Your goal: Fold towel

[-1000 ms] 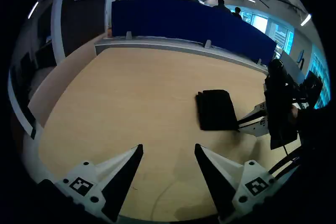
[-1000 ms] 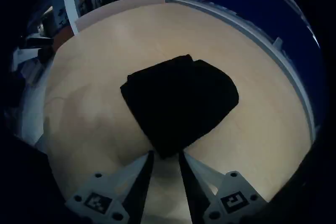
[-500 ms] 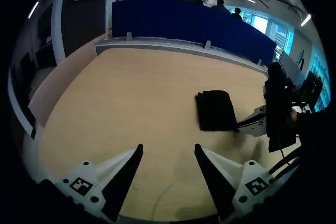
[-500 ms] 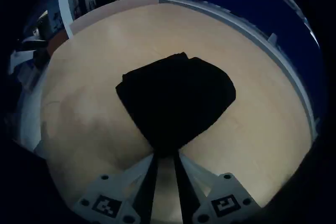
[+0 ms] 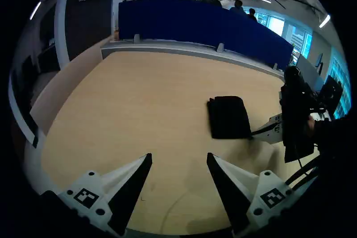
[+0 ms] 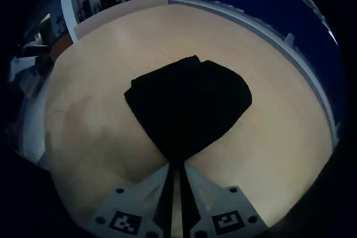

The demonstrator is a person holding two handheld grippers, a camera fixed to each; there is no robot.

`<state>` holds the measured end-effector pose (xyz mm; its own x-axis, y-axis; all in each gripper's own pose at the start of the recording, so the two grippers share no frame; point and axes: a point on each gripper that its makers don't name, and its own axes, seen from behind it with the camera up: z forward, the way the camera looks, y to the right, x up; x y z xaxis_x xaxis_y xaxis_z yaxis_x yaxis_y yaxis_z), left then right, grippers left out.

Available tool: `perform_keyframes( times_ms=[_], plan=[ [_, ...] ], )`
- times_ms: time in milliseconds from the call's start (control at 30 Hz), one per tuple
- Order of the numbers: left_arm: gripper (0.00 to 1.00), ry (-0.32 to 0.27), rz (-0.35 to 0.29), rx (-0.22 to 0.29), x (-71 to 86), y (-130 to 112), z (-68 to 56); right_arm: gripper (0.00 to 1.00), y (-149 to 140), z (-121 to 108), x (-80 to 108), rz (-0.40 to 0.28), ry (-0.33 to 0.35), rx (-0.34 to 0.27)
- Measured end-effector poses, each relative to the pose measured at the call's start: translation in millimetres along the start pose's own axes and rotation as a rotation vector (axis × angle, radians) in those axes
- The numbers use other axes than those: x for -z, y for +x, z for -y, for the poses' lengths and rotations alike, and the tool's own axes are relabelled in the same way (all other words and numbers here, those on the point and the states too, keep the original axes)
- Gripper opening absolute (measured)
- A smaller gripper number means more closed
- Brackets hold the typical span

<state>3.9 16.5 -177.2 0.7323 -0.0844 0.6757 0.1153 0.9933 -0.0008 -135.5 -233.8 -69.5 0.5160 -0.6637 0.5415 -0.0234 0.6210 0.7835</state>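
While right gripper [image 6: 177, 165] pinches near corner of towel [image 6: 189, 104], left gripper [image 5: 179, 155] hangs spread. Tabletop [image 5: 134, 104] wide around towel edges.

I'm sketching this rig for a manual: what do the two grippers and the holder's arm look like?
Both the left gripper and right gripper have white, wedge-shaped fingers with black inner pads, each carrying a square black-and-white marker. A black body, black cables and a dark sleeve sit behind the right one.
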Motion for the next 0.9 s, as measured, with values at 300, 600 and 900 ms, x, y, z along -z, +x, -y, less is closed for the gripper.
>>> perform_keyframes(
  times_ms=[300, 600, 900],
  plan=[
    [0.91, -0.003, -0.003, -0.008, -0.2, 3, -1.7, 0.03, 8, -6, 7.5, -0.03, -0.034, 0.022],
    [0.91, -0.021, -0.023, -0.023, -1.1, 16, -9.1, 0.03, 48, -25, 43.3, -0.11, -0.079, 0.035],
    [0.91, -0.048, -0.051, -0.05, -4.0, 35, -22.0, 0.03, 93, -47, 91.6, -0.188, -0.124, 0.037]
  ],
)
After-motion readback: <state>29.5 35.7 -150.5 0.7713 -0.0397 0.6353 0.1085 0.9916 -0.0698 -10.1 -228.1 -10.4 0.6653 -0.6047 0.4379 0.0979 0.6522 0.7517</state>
